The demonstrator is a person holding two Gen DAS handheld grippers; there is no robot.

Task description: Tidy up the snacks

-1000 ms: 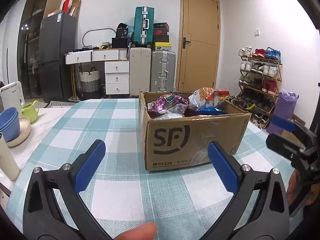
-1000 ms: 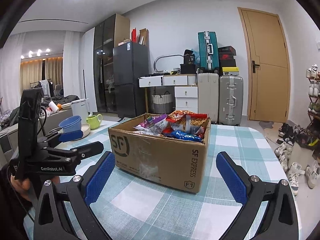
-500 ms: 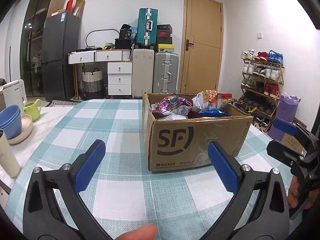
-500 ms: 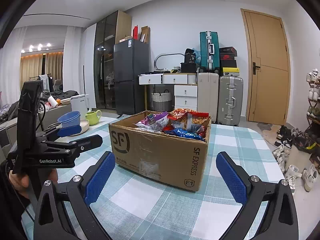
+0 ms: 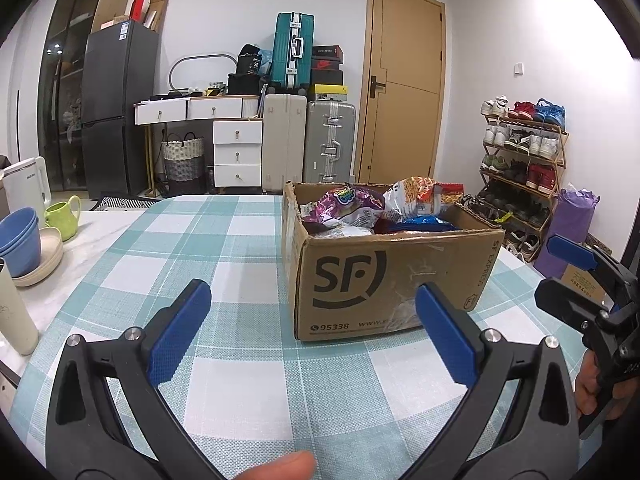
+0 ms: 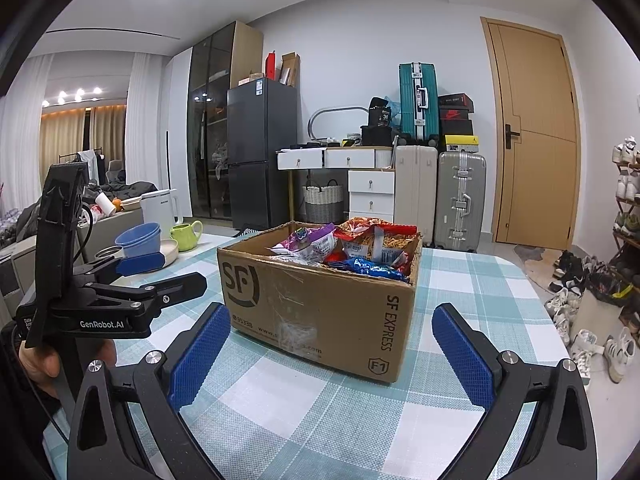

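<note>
left gripper (image 5: 310, 334) nearest, jaws spread wide, nothing between the blue pads, held over the near edge of the checked tablecloth (image 5: 224, 248). right gripper (image 6: 330, 346) likewise released and empty. beyond both — cardboard box (image 5: 390, 280) standing toward the right side of the table, open top, filled with snack bags (image 5: 348, 208). right wrist view alone shows the box's "sf express" side and the hand (image 6: 48, 364) holding the left gripper. blue bowls (image 5: 18, 240) and green mug (image 5: 62, 216) at the table's left edge. suitcases (image 5: 312, 136) far back.
</note>
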